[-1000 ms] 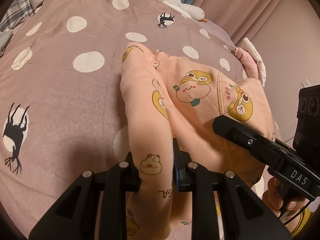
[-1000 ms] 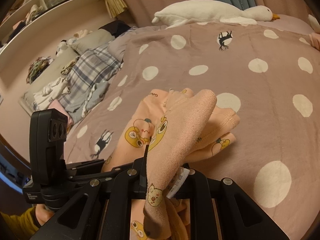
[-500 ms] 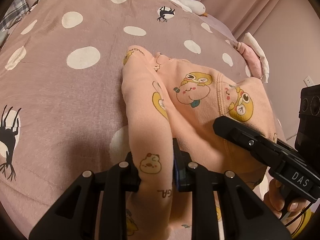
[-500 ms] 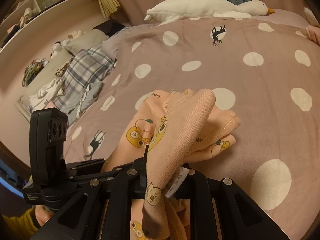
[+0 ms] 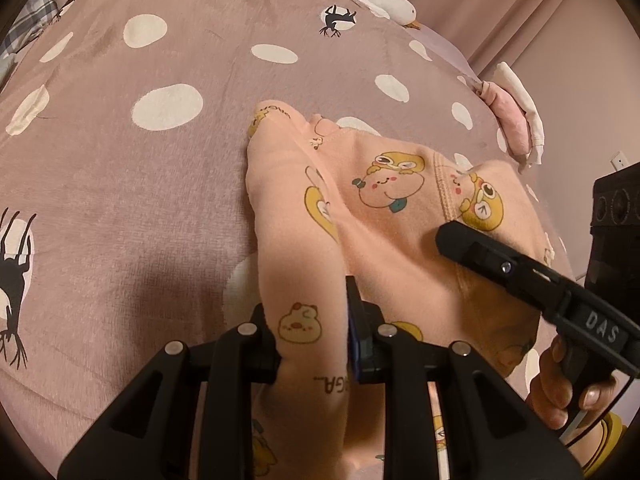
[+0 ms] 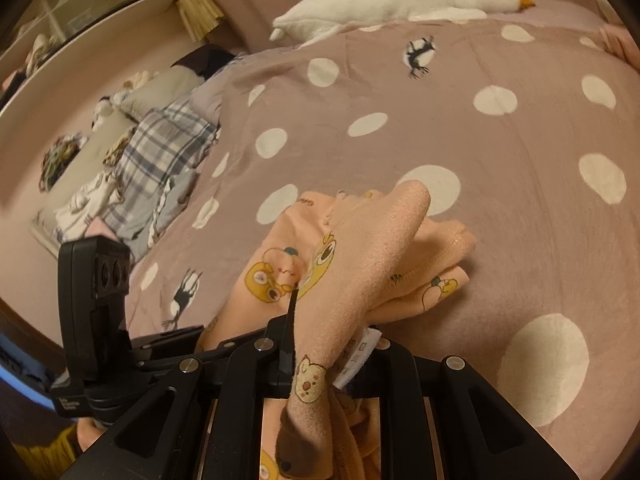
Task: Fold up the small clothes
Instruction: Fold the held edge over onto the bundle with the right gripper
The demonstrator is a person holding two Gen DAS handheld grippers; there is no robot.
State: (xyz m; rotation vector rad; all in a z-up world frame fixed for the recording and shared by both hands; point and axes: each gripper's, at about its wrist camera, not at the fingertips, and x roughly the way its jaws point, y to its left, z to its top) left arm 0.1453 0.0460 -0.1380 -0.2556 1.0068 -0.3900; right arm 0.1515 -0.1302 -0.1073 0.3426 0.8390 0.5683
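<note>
Dim warm indoor light, soft shadow beside each claw (nearest the lens), strong fisheye bending, dark vignetted corners

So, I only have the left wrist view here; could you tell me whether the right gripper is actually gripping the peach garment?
Observer: Yes. The right gripper is shut on a bunched fold of the peach cartoon-print garment.
Operator: Thank you. Is anything else caught between its fingers?
Observer: Only the garment's own white care label, which sticks out beside one finger.
</note>
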